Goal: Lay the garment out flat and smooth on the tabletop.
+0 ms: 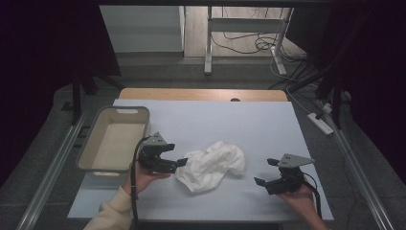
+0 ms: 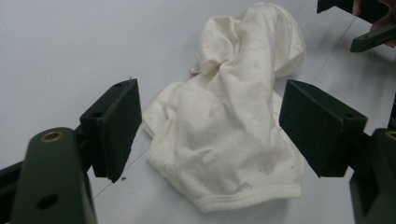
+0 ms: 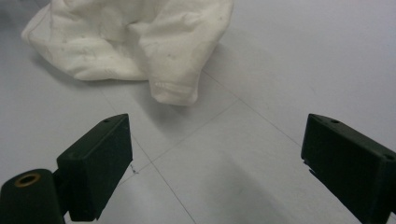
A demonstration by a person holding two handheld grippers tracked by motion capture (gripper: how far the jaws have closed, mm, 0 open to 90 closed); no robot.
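A crumpled white cloth [image 1: 211,165] lies in the middle of the pale table cover [image 1: 220,124]. My left gripper [image 1: 178,162] rests at the cloth's left edge, its jaws open and pointing right at it. In the left gripper view the cloth [image 2: 229,126] lies just ahead, between the two spread pads [image 2: 114,123], untouched. My right gripper [image 1: 266,171] sits apart from the cloth, to its right near the front edge, open with nothing between its jaws. The right gripper view has the cloth [image 3: 135,39] farther off at upper left, and bare table under the gripper [image 3: 212,161].
A beige plastic bin [image 1: 115,139], empty, stands at the table's left side beside my left hand. The wooden table edge [image 1: 201,94] runs along the back. Metal rails flank the table, and a power strip [image 1: 320,122] lies on the floor at right.
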